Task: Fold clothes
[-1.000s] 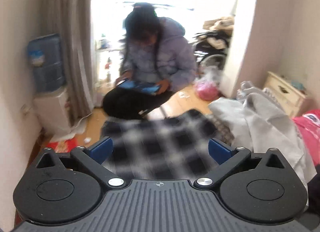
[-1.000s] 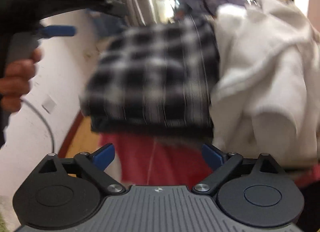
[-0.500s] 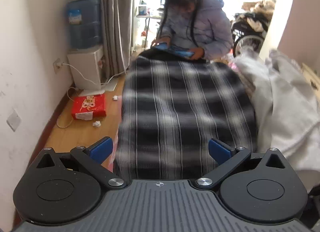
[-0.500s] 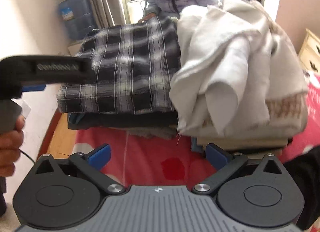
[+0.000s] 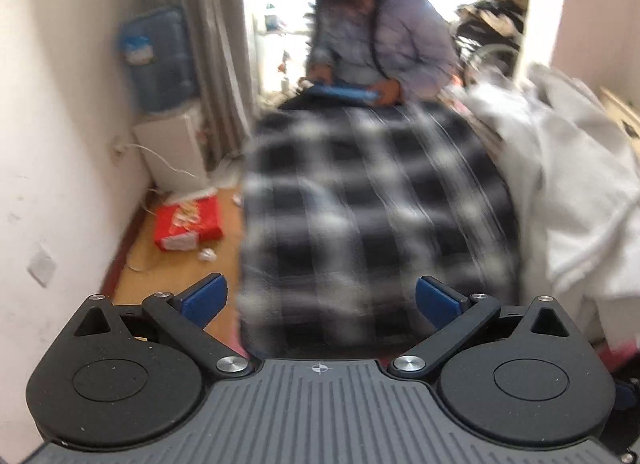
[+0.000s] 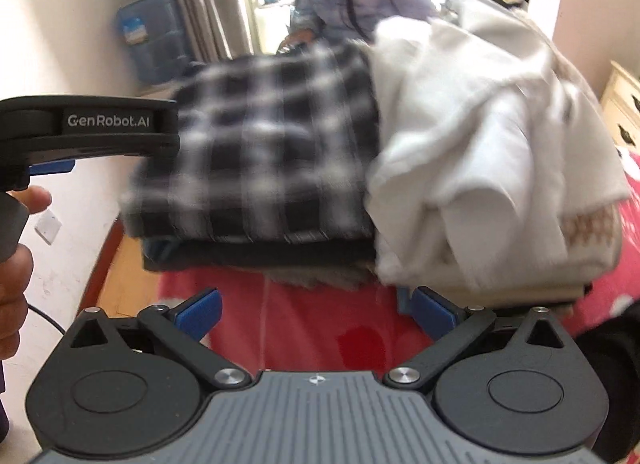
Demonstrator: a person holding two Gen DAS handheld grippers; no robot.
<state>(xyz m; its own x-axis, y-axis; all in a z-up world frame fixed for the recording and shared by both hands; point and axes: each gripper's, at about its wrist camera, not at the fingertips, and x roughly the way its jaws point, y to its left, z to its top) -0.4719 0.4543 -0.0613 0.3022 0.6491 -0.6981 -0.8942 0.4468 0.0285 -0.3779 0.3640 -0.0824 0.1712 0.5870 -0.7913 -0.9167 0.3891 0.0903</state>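
Right wrist view: plaid shirt (image 6: 264, 152) is lying folded ahead of both grippers, left (image 5: 322, 300) and right (image 6: 316, 310), each gaping wide, gripping nothing.

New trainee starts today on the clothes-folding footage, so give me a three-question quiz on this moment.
1. True or false: the right claw is shut on the white garment.
2. What lies directly under the plaid garment? A) dark folded clothes B) bare floor C) a pillow
3. Fill in: the bedcover below the stack is ____.

Key: 1 false, its jaws are open and empty; 2 A; 3 red.
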